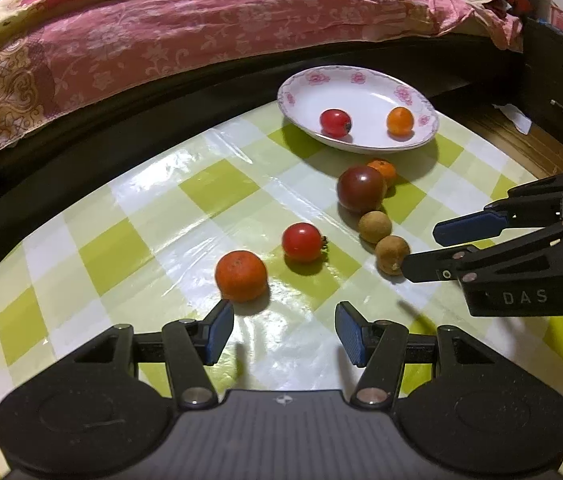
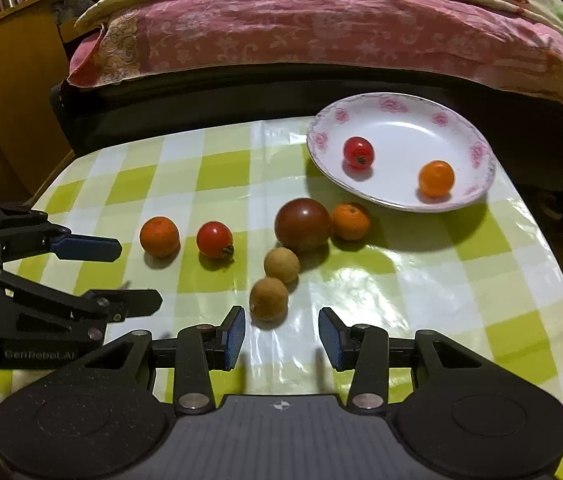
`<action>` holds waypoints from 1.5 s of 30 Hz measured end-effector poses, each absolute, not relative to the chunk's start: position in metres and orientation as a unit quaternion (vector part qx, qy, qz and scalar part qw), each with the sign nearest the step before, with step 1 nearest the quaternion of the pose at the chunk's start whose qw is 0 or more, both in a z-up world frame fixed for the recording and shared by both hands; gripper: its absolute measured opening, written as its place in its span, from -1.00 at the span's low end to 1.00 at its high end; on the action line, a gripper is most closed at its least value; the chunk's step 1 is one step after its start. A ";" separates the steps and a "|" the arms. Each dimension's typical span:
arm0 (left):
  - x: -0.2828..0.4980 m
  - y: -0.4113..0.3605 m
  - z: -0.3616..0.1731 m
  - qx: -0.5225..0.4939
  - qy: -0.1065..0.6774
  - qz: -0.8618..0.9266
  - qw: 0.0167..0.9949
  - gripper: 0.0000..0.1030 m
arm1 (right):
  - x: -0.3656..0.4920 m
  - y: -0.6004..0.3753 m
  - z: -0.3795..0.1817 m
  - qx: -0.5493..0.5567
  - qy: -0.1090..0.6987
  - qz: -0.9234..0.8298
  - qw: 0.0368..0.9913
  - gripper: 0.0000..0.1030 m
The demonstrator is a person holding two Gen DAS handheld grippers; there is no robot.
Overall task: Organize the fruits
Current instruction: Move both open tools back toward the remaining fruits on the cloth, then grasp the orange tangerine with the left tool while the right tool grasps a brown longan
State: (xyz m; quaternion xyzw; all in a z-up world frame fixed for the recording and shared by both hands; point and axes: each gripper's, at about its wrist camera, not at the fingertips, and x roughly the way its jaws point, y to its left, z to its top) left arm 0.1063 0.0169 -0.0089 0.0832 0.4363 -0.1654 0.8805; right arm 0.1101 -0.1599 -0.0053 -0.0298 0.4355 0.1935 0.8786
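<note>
While both grippers are hovering over the table (image 2: 461, 280) with its green-and-white checked cover, nothing is getting grabbed. The left gripper (image 1: 284, 330) is sitting with its jaws released, blue pads apart and empty, and a mandarin (image 1: 241, 276) is lying just past its left pad, not touching as far as the view shows. The right gripper (image 2: 281, 338) is also hanging loose, jaws spread with nothing between them, and a brown longan (image 2: 268, 299) is resting just beyond the gap, closer to the left pad.

Fruit-wise, a white plate with pink flowers (image 2: 477, 152) is sitting at the table's far right corner, next to the edge by the bed, and it's holding a small red tomato (image 2: 358, 153) and a small orange fruit (image 2: 436, 178), well apart from each other. Everything else is lying loose around the middle of the table: a big dark tomato (image 2: 302, 225) is touching a second mandarin (image 2: 350, 221) just in front of the plate, another longan (image 2: 282, 265) is sitting right beside the dark tomato, and a red cherry tomato (image 2: 214, 239) is lying between that cluster and the first mandarin over toward the left edge. A pink floral quilt (image 2: 321, 28) is piling up on the bed behind the far edge.
</note>
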 end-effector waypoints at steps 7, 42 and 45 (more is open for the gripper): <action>0.119 0.027 -0.014 0.078 0.432 -0.150 0.886 0.25 | 0.122 -0.150 -0.018 -0.022 0.444 0.206 0.872 -0.27; 0.121 0.002 -0.029 0.093 0.442 -0.191 0.872 -0.18 | 0.121 -0.162 -0.027 -0.046 0.455 0.189 0.869 -0.58; 0.117 -0.003 -0.030 0.117 0.433 -0.193 0.872 -0.18 | 0.121 -0.160 -0.027 -0.055 0.451 0.189 0.870 -0.57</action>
